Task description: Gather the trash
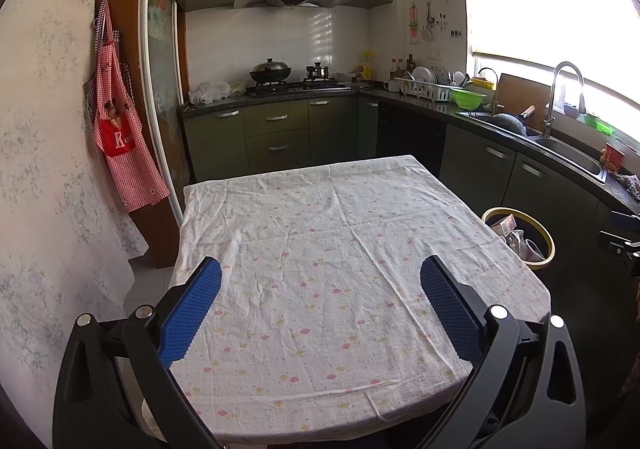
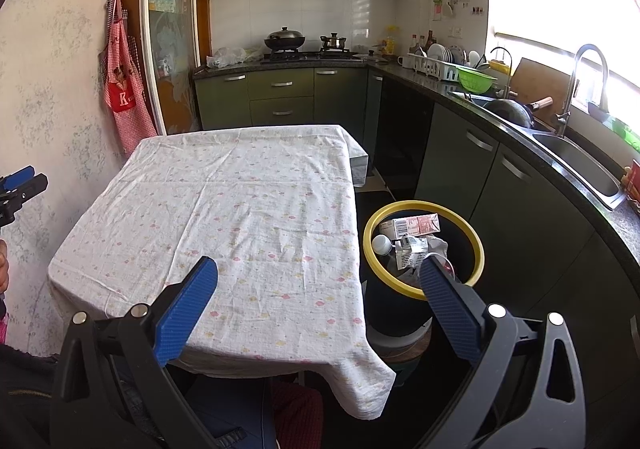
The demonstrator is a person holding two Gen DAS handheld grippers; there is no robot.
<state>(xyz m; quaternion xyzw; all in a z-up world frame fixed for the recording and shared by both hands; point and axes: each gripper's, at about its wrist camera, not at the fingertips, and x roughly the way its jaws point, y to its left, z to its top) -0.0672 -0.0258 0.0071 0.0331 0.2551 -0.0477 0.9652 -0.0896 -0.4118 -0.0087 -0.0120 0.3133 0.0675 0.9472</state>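
A black trash bin with a yellow rim [image 2: 478,241] stands on the floor right of the table; it holds a pink carton [image 2: 416,226], a white bottle [image 2: 382,244] and crumpled wrappers. The left wrist view shows the same bin [image 1: 548,239] past the table's right edge. The table [image 1: 320,249] wears a white flowered cloth [image 2: 240,209] with nothing lying on it. My left gripper [image 1: 320,273] hovers open over the table's near half, its blue pads empty. My right gripper [image 2: 320,273] is open too, over the table's near right corner, with its right finger in front of the bin.
Green cabinets and a dark counter [image 1: 420,99] run along the back and right, with a stove, a dish rack and a sink [image 2: 580,161]. A red checked apron [image 1: 120,129] hangs on the left wall. The left gripper's tip [image 2: 18,181] shows at the right view's left edge.
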